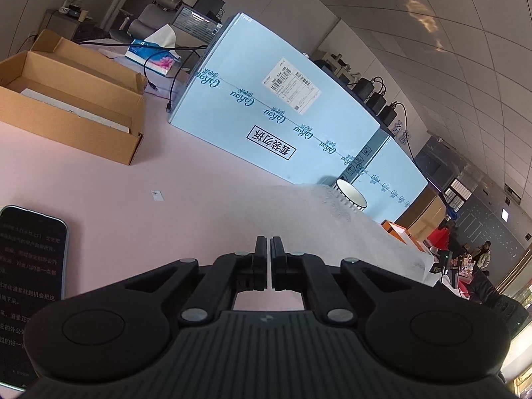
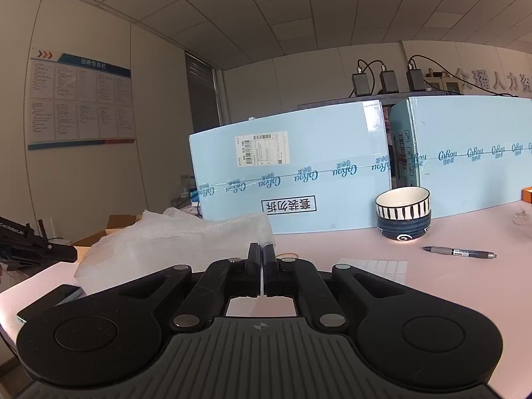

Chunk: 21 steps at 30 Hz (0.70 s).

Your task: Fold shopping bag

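Black and ribbed, the left gripper (image 1: 269,244) is seen closest to the lens in the left wrist view, its jaws brought together with only a sliver of light between them and nothing held. Beneath it the pale pink counter (image 1: 186,193) is spread out, and a dark smartphone with a lit screen of text (image 1: 30,286) is laid at the left edge. To the right of the jaws, the white, crinkled, translucent shopping bag (image 1: 359,232) is laid on the counter, apart from the fingertips. An open brown cardboard box (image 1: 66,113) is set at the far left, and a large light-blue printed carton (image 1: 272,106) is stood behind, with a tissue pack (image 1: 153,55) beyond it. In the right wrist view the right gripper (image 2: 262,252) is likewise shown with its jaws pressed shut on nothing. The shopping bag (image 2: 173,242) is seen heaped to the left of and behind these jaws, in front of the blue carton (image 2: 299,166); whether it is touched by the fingertips cannot be told. Two stacked ceramic bowls, a striped white one on a dark blue one (image 2: 403,214), are placed to the right, with a grey pen (image 2: 460,252) lying nearer.
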Available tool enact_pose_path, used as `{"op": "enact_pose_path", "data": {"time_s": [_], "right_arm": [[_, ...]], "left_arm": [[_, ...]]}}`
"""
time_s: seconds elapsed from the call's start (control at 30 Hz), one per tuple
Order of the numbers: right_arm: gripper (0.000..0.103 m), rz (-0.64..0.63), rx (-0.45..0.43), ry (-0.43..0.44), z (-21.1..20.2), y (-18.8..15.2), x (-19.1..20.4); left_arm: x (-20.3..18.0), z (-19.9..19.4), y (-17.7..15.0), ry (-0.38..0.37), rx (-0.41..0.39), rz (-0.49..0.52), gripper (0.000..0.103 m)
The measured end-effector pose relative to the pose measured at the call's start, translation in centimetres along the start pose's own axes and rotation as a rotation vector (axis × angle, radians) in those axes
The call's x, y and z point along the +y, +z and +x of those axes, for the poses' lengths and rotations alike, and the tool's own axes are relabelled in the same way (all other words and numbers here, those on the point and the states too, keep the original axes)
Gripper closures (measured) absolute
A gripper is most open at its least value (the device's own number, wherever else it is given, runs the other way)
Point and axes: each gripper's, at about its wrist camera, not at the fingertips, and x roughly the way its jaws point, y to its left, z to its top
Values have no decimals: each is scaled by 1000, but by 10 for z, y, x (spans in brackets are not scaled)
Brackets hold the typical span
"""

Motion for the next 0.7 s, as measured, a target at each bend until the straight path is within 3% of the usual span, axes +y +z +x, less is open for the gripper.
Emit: {"op": "enact_pose_path", "data": {"time_s": [0.2, 0.27, 0.33, 0.4, 0.5, 0.63, 0.7], "right_arm": [[100, 89, 109, -24, 10, -18, -29], [100, 92, 137, -42, 13, -26, -33], [100, 90, 164, -60, 15, -32, -38], [94, 84, 184, -90, 16, -38, -44], [84, 92, 188, -128, 16, -41, -54], [82, 117, 176, -181, 5, -43, -68], [76, 130, 160, -217, -4, -44, -75]], "left_arm": [[8, 23, -2, 10, 68, -27, 101], [14, 36, -8, 11, 108, -59, 95], [20, 49, -14, 12, 142, -95, 72], [23, 60, -18, 15, 168, -116, 61], [22, 77, -21, 11, 197, -122, 58], [19, 91, -24, 1, 208, -123, 53], [19, 97, -24, 6, 211, -121, 52]]}}
